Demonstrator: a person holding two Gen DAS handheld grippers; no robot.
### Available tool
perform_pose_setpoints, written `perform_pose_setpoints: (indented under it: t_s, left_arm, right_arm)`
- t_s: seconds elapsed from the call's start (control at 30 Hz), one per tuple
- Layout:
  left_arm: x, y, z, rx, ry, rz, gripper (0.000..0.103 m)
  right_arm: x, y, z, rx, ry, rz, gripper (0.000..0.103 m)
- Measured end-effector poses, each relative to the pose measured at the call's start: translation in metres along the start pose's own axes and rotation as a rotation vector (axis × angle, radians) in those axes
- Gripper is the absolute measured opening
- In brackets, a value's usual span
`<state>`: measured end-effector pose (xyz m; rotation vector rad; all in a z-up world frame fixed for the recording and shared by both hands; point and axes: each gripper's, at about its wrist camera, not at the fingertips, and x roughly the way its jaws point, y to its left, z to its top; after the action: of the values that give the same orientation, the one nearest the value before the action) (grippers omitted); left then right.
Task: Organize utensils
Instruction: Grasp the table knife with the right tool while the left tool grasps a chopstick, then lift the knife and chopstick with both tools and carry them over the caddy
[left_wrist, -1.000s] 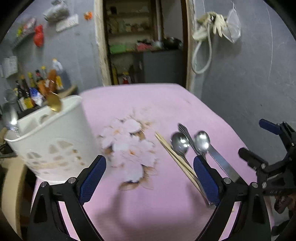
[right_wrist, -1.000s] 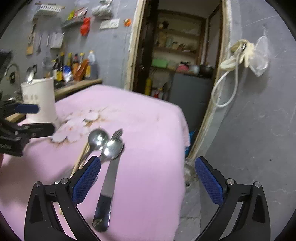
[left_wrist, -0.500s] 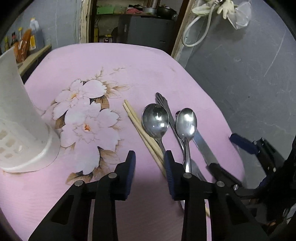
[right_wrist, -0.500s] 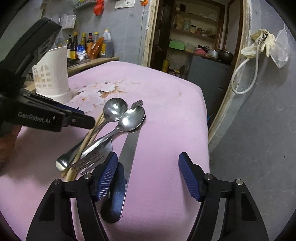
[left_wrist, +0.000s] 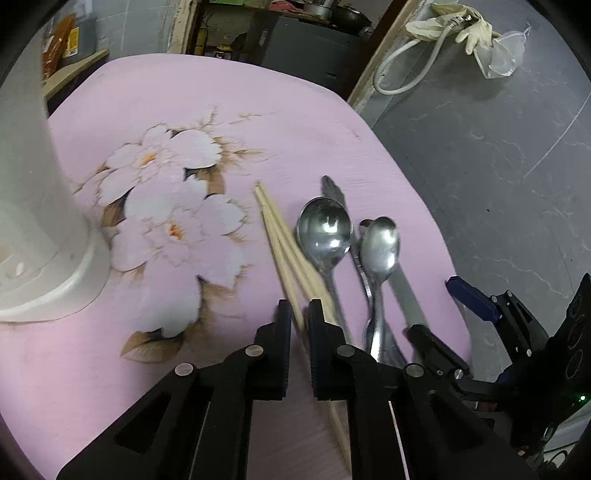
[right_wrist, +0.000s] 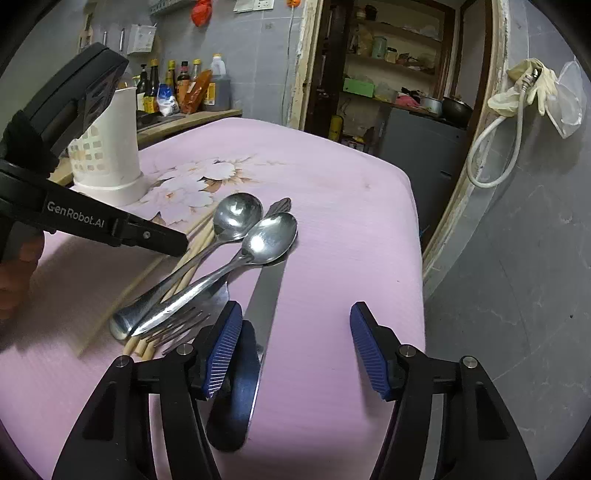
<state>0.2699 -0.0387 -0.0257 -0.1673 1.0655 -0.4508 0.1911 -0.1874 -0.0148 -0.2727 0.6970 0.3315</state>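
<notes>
A pair of wooden chopsticks (left_wrist: 280, 240) lies on the pink table (left_wrist: 221, 92) beside a large spoon (left_wrist: 325, 229), a small spoon (left_wrist: 380, 243), a fork (right_wrist: 184, 325) and a dark-handled knife (right_wrist: 267, 291). My left gripper (left_wrist: 300, 325) points down at the chopsticks' near half. Its jaws are closing to a narrow gap with one chopstick pinched between the pads. My right gripper (right_wrist: 297, 347) hovers over the knife's handle end. Its jaws are closing but still wide, and the handle lies just inside the left pad (right_wrist: 223, 343). The white utensil holder (right_wrist: 107, 155) stands at the far left.
The table's right edge drops to a grey floor (right_wrist: 517, 277) close to the knife. Bottles (right_wrist: 177, 88) line a counter behind the holder. A doorway with shelves (right_wrist: 388, 55) lies past the far edge, and a hose and glove (right_wrist: 524, 85) hang on the wall.
My left gripper has swung from near the holder to the chopsticks, dipped down and closed on one. My right gripper has sunk toward the knife handle and narrowed.
</notes>
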Motion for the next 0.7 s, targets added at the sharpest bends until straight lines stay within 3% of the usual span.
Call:
perform_pose_setpoints:
  t_s: [0.17, 0.3, 0.43, 0.7]
  left_arm:
    - [-0.008, 0.012, -0.002, -0.014, -0.009, 0.019, 0.004]
    - [-0.014, 0.016, -0.008, -0.033, -0.017, 0.041, 0.003]
    - [-0.019, 0.017, -0.014, -0.036, -0.031, 0.061, 0.003]
    - [-0.021, 0.013, -0.017, -0.004, -0.015, 0.072, 0.003]
  right_arm:
    - [0.003, 0.007, 0.001, -0.043, 0.019, -0.024, 0.058]
    - [0.005, 0.01, 0.003, -0.056, 0.022, -0.05, 0.032]
    - [0.002, 0.001, 0.001, -0.004, 0.008, -0.068, 0.015]
    - [0.0, -0.01, 0.003, 0.052, 0.018, -0.093, 0.016]
